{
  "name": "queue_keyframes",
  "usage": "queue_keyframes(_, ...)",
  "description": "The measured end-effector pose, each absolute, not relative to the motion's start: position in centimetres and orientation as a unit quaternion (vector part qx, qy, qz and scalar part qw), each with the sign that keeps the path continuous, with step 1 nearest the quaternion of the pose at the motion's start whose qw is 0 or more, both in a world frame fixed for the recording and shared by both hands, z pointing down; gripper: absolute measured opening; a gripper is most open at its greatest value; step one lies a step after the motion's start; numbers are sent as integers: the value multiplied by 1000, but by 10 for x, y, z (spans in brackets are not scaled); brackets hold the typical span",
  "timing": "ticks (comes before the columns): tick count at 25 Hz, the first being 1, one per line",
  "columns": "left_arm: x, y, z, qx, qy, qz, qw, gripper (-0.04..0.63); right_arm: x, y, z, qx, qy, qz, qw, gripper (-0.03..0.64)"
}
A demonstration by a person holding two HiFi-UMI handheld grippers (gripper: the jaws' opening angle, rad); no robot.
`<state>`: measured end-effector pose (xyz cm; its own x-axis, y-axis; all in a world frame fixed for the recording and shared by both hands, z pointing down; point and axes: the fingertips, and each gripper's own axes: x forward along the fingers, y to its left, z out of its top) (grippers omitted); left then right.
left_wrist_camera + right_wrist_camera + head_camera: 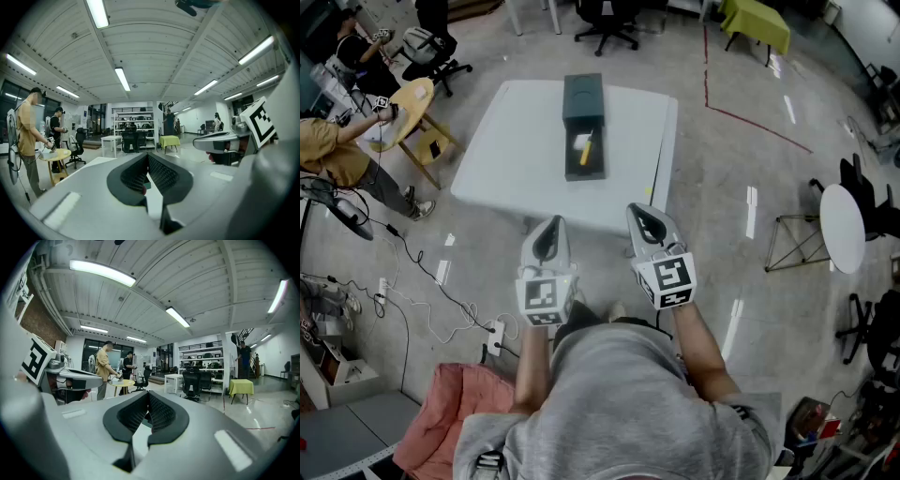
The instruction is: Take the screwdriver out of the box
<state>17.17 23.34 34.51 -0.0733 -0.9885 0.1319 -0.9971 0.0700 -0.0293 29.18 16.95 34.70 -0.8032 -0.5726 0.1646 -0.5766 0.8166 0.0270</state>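
While both grippers hang level over the floor, just short of the near edge of the white table (516, 159), the task's thing lies untouched.

Head view:
- A dark box (583, 98) stands mid-table, its front compartment open toward the person.
- The screwdriver (585, 150), with a yellow handle, lies inside that open compartment beside a small white item. Its tip cannot be made out.
- The left gripper (548, 236) and right gripper (645, 221) sit side by side, apart from each other and well apart from the box.
- A person (333, 155) stands at a round wooden table (408, 103) far left.

Left gripper view:
- The left gripper (147, 159) has its ribbed pads meeting at the tips, with nothing between them. White tabletop shows through the slot below.
- The right gripper (220, 140) shows at the right edge.
- A green-covered table (169, 139) stands in the background.

Right gripper view:
- The right gripper (149, 401) is pressed fully together and empty.
- The left gripper (70, 376) shows at the left edge.
- Neither the box nor the screwdriver is in sight here, as the jaws block the low centre.
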Motion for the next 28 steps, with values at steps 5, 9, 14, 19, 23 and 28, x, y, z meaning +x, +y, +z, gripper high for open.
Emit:
queue_keyframes(5,175,234,343,678,-732,58,36,12,295,171,344,298,-952,16,72,3)
queue_keyframes(9,176,236,342,677,-733,59,34,12,294,173,344,294,-953,15,70,4)
queue_keyframes(14,176,231,343,676,-733,62,32,12,292,169,349,291,-954,19,70,3)
queue_keyframes(19,161,218,343,677,-732,65,33,12,277,158,350,291,-954,22,69,3)
queue_keyframes(23,138,196,348,685,-724,69,35,12,256,139,356,301,-951,28,71,3)
queue_keyframes(28,105,155,354,703,-707,71,43,12,223,107,362,320,-943,36,82,3)
